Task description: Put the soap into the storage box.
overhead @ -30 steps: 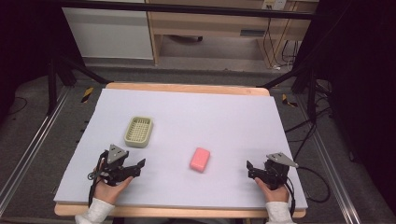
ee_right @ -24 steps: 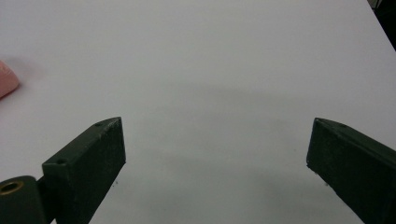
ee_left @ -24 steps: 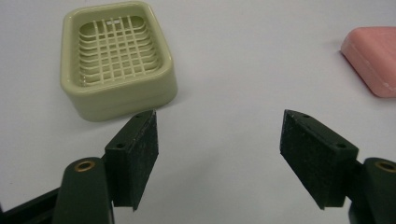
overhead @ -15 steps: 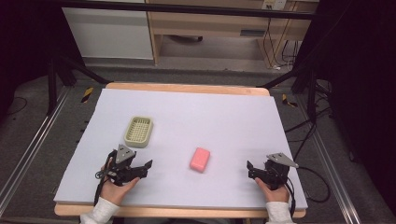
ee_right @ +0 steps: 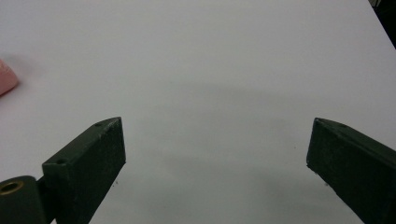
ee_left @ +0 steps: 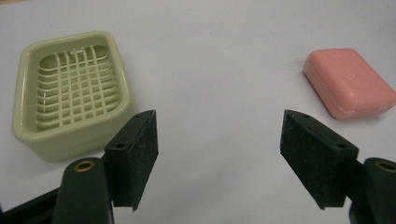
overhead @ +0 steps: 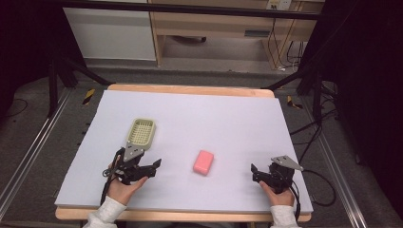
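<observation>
The pink soap [overhead: 203, 162] lies flat on the pale lilac bench [overhead: 228, 118]. Beyond-left of it sits the green dish [overhead: 141, 132]; left tongs [overhead: 154, 166] and right tongs [overhead: 254, 171] flank it, both open, empty. Grey floor [overhead: 43, 137] surrounds.

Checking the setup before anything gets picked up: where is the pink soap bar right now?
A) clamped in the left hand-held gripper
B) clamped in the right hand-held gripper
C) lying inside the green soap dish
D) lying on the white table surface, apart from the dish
D: the pink soap bar lies flat on the table, clear of the empty green soap dish, with nothing gripping it.
</observation>
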